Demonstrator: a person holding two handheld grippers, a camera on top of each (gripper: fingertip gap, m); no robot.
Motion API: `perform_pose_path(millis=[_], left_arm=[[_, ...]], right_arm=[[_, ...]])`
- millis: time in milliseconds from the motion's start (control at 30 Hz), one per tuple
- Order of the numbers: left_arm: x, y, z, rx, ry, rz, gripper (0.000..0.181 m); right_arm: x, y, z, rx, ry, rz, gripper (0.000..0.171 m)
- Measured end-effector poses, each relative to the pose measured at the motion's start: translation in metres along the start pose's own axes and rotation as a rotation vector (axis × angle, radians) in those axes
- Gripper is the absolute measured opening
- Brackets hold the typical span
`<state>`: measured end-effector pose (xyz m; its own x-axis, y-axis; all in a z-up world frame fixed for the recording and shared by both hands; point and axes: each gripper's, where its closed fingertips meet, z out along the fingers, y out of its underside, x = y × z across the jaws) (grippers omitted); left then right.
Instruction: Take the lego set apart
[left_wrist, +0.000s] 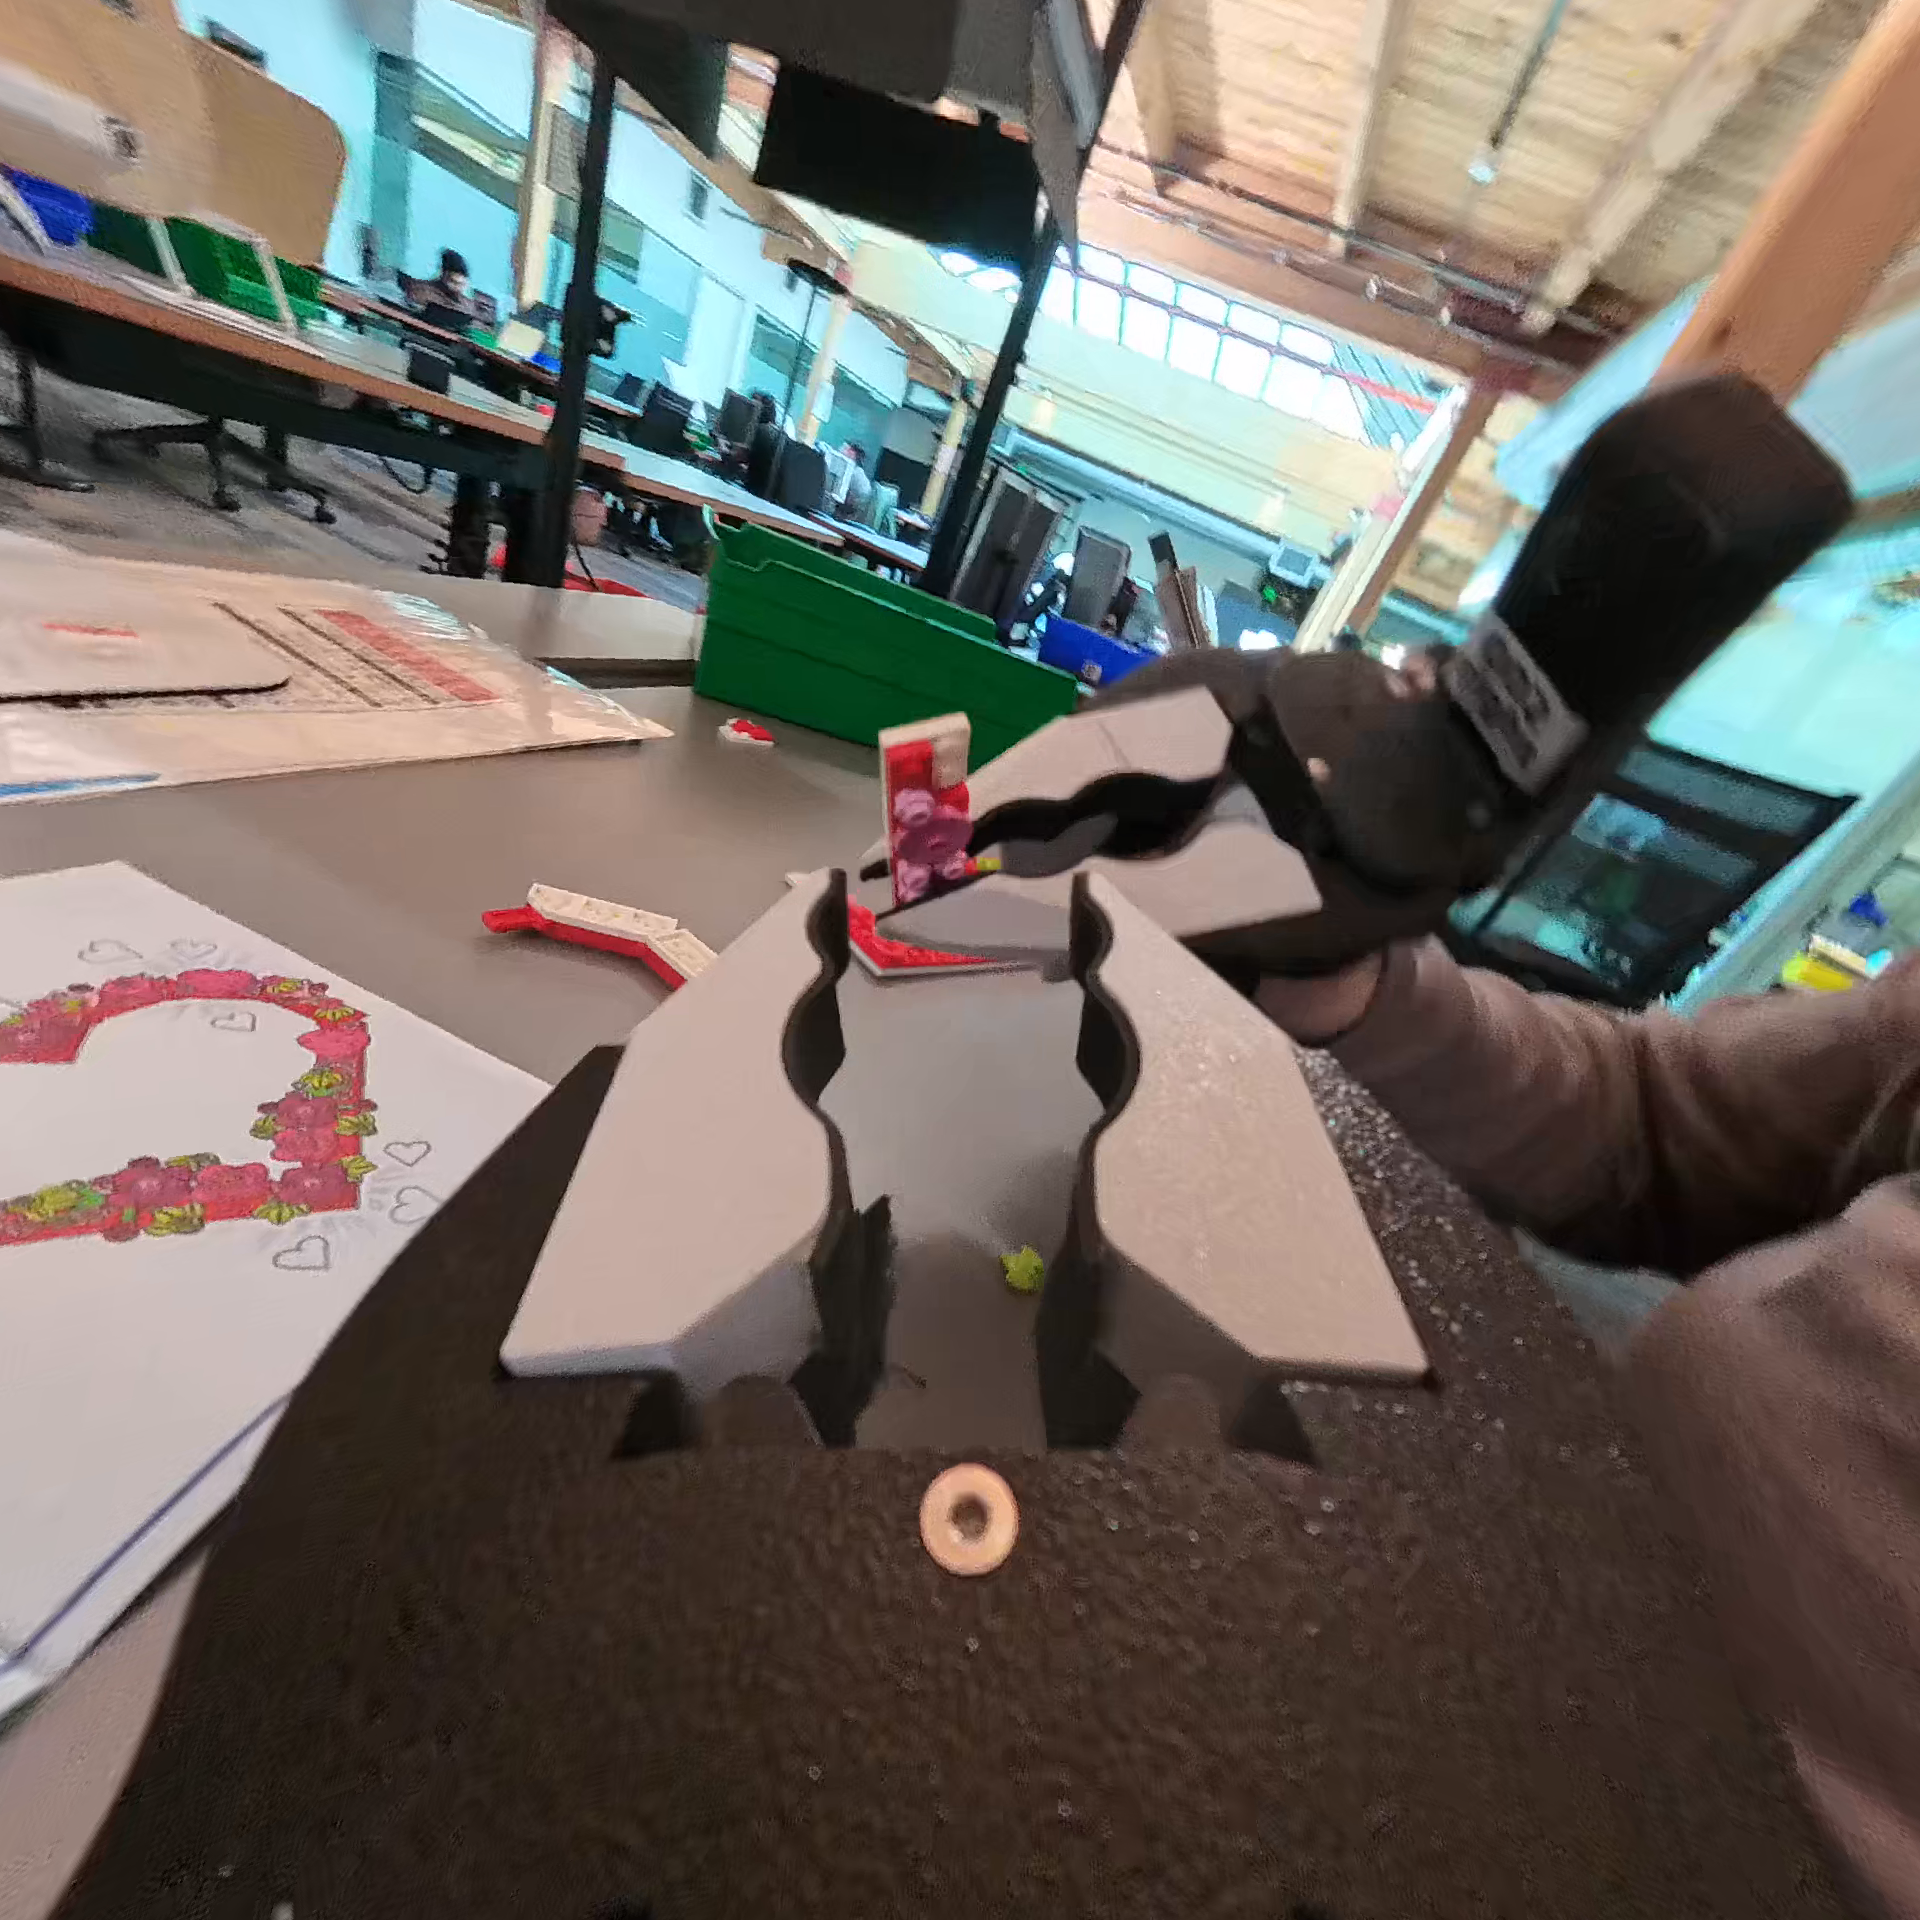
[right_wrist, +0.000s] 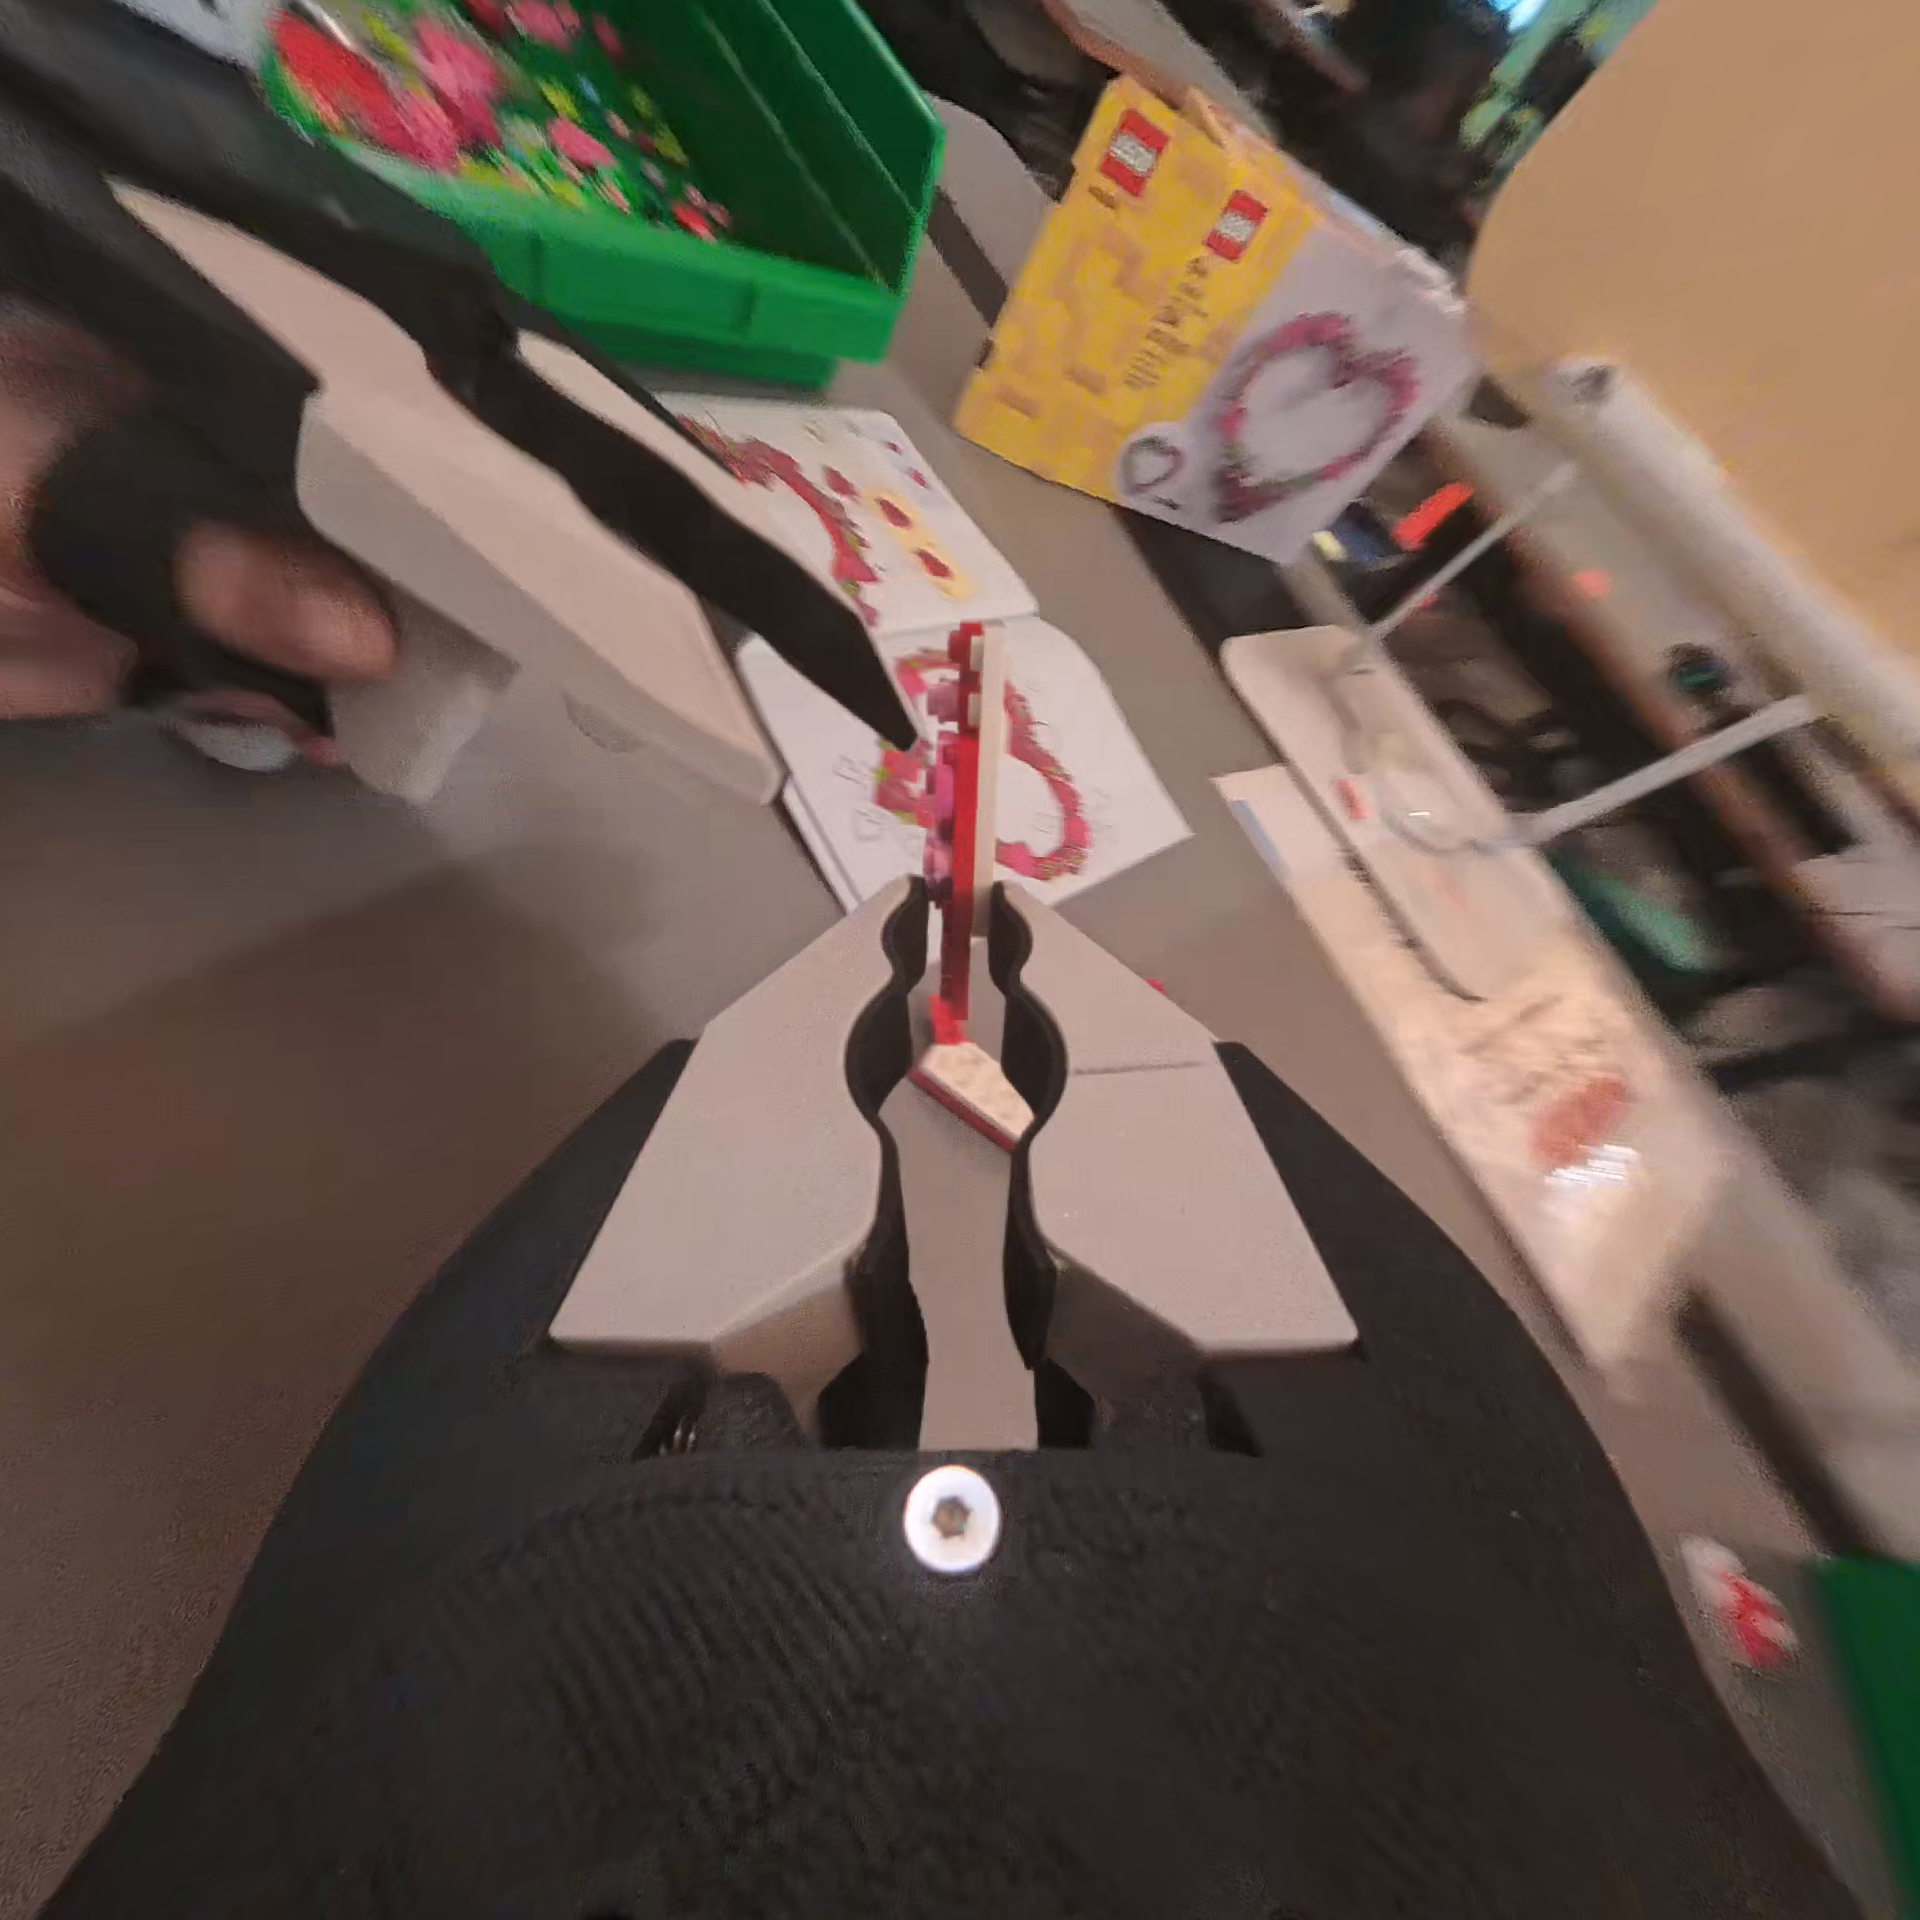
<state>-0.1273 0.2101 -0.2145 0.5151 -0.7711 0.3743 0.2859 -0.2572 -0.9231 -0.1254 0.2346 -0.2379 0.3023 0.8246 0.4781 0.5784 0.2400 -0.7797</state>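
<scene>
My right gripper (right_wrist: 956, 902) is shut on the lower end of a red-and-white lego strip (right_wrist: 964, 790) and holds it upright above the table. Pink flower pieces (right_wrist: 940, 727) sit on the strip's left face. The strip (left_wrist: 925, 805) and the right gripper (left_wrist: 940, 868) also show in the left wrist view, just beyond my left gripper (left_wrist: 956, 899). The left gripper is open with nothing between its fingers. In the right wrist view, the left gripper (right_wrist: 878, 712) comes in from the upper left, with its tip right at the flowers.
A loose red-and-white lego section (left_wrist: 603, 930), a red plate (left_wrist: 904, 951), a small red piece (left_wrist: 746, 732) and a lime bit (left_wrist: 1023, 1268) lie on the grey table. The heart instruction booklet (left_wrist: 208, 1122), green bin (right_wrist: 665, 260), yellow box (right_wrist: 1143, 312) and plastic bags (right_wrist: 1507, 1039) surround them. The tips of both grippers are at nearly the same place. It is some 11 centimeters from my right tips to the lime bit (left_wrist: 1023, 1268).
</scene>
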Motion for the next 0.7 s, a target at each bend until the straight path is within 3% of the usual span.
perform_pose_path(millis=[333,533,700], left_arm=[[-0.008,0.001,0.017,0.057,-0.032,-0.128,0.015],[-0.007,0.000,0.021,0.067,-0.077,-0.051,0.013],[-0.010,0.010,0.024,-0.016,-0.086,-0.023,0.013]], right_arm=[[0.008,0.002,-0.002,-0.045,0.219,-0.249,0.010],[0.011,0.002,-0.004,-0.013,0.228,-0.254,0.010],[0.007,0.010,0.002,-0.015,0.168,-0.262,0.010]])
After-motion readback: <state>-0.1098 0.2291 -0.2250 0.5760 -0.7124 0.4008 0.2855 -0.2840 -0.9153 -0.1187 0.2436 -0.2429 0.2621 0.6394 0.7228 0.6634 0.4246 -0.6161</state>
